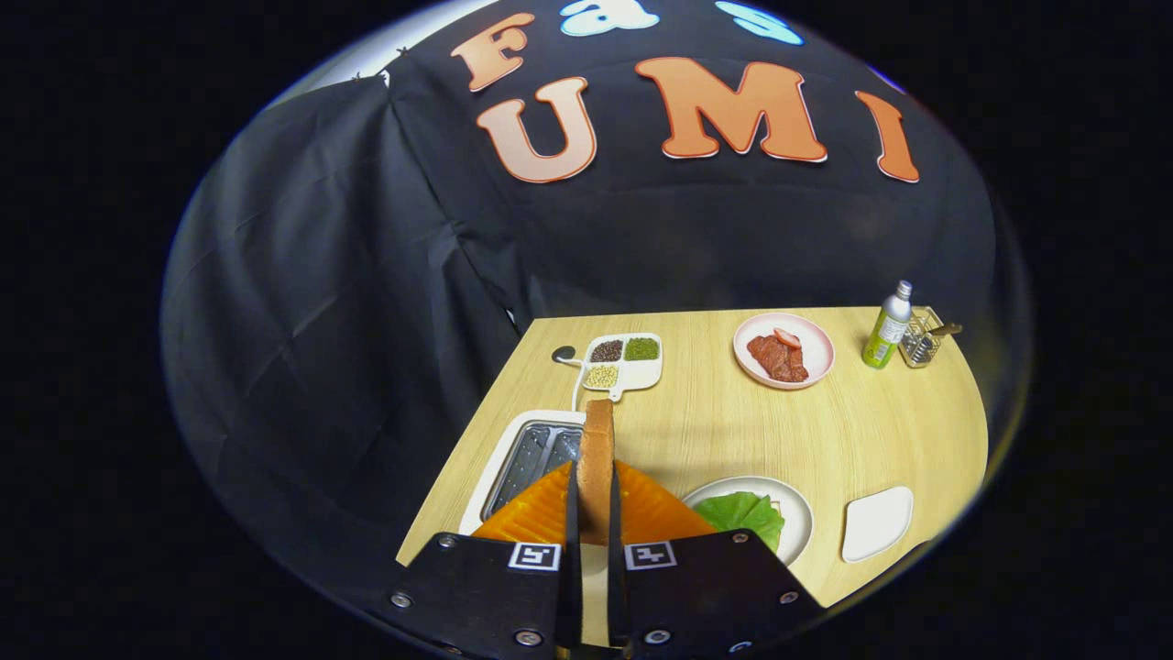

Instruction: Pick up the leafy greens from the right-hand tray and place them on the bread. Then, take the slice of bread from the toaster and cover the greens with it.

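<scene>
Gripper: fingers nearly closed, both pressing the flat faces of the bread slice, which stands upright on edge between them. Gripping the faces keeps the crust edges free, so I judge the slice can be tipped flat for placement.

Finger pads: orange, ribbed, one on each side of the slice; the ribbing likely adds friction on a soft load.

Finger markers: one square black-and-white coded tag on each finger body; a pattern, not legible text.

Toaster: white with a dark slotted top, at the desk's left edge, just beyond the left pad. The slice is clear of it, above it.

Leafy greens: spread on the round plate just ahead of the right finger, near the front edge. The bread beneath them is barely visible. First stage judged complete; covering remains.

Right-hand tray: small, white, bare, beside the plate toward the right edge.

Compartment dish: three sections of dark, green and pale grains, near the far edge; a spoon lies just to its left.

Pink plate: holds reddish meat pieces, far side.

Bottle: green label, writing too small to read; touching or just beside a wire holder at the far right corner.

Next move: carry the slice rightward and lay it over the greens.
</scene>
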